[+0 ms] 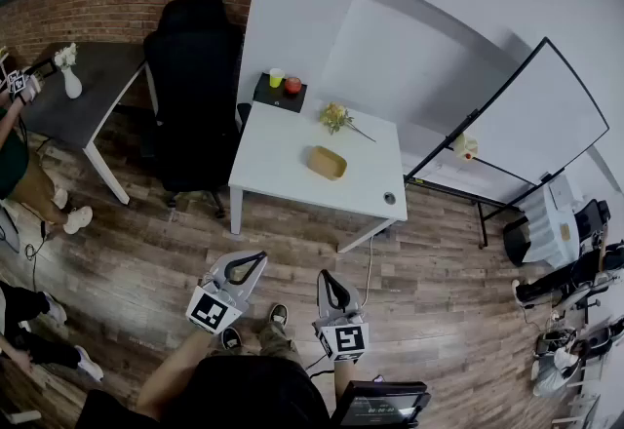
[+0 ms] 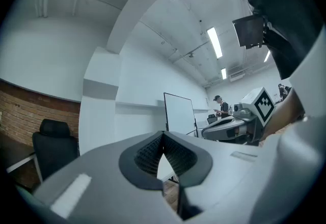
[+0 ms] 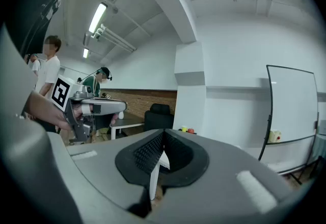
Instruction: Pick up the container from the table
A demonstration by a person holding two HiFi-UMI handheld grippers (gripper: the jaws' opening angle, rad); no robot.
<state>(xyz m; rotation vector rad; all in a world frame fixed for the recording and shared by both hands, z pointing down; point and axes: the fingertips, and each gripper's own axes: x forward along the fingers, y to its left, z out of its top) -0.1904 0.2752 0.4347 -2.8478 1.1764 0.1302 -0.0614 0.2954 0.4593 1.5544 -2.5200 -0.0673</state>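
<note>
A shallow tan container (image 1: 327, 162) lies near the middle of the white table (image 1: 283, 164). My left gripper (image 1: 255, 258) and right gripper (image 1: 328, 277) are held low over the wooden floor, well short of the table's near edge. Both are shut with nothing between the jaws. In the left gripper view the left gripper (image 2: 163, 135) has its tips together, and the right gripper's marker cube (image 2: 264, 104) shows to the right. In the right gripper view the right gripper (image 3: 163, 133) is closed too; only a sliver of white table shows through it. The container is hidden in both gripper views.
On the table lie a sprig of yellow flowers (image 1: 338, 117) and a small round object (image 1: 389, 198). A black office chair (image 1: 193, 86) stands left of it, a whiteboard (image 1: 531, 120) to the right, a dark desk (image 1: 83, 91) far left. Other people stand around the room.
</note>
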